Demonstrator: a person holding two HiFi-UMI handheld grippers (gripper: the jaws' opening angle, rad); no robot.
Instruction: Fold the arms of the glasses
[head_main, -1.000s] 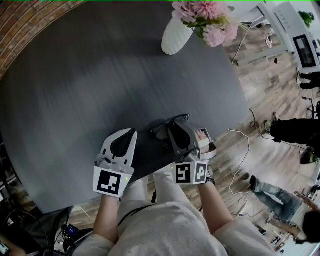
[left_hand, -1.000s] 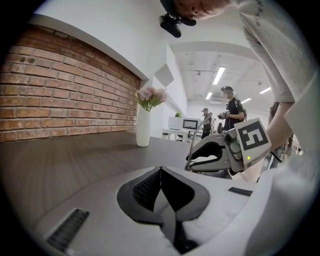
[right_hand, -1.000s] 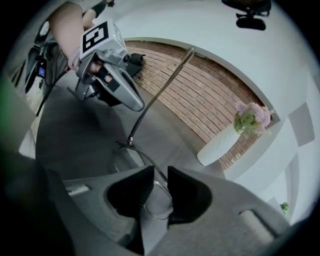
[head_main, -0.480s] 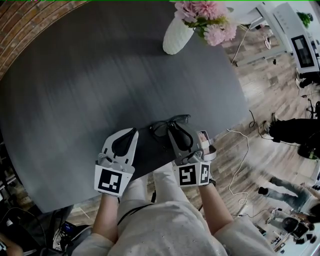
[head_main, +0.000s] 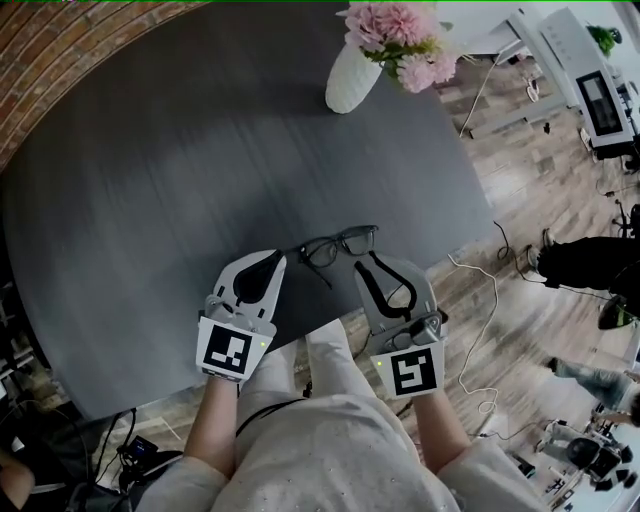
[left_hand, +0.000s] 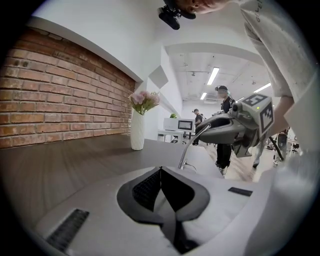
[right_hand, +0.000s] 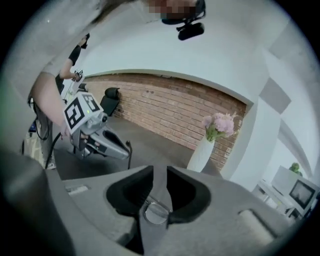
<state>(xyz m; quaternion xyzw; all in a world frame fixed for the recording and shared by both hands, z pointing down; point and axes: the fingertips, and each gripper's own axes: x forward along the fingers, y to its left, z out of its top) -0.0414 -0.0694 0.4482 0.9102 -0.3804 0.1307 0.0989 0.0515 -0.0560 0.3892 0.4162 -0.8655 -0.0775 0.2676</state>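
Nearest the person, the left gripper (head_main: 273, 260) has its fingers pressed together on nothing. The right gripper (head_main: 361, 260) sits a little to the right, its fingers slightly spread after just opening, with nothing between them. The glasses (head_main: 339, 243) lie on the desk (head_main: 200, 150) just past both sets of tips, between them, with the front frame running left to right. One arm reaches back from the left end toward the person; the other I cannot make out. The left fingers are probably closer to that hinge, so the fold would sweep rightward. The vase (head_main: 350, 78) stands well beyond.
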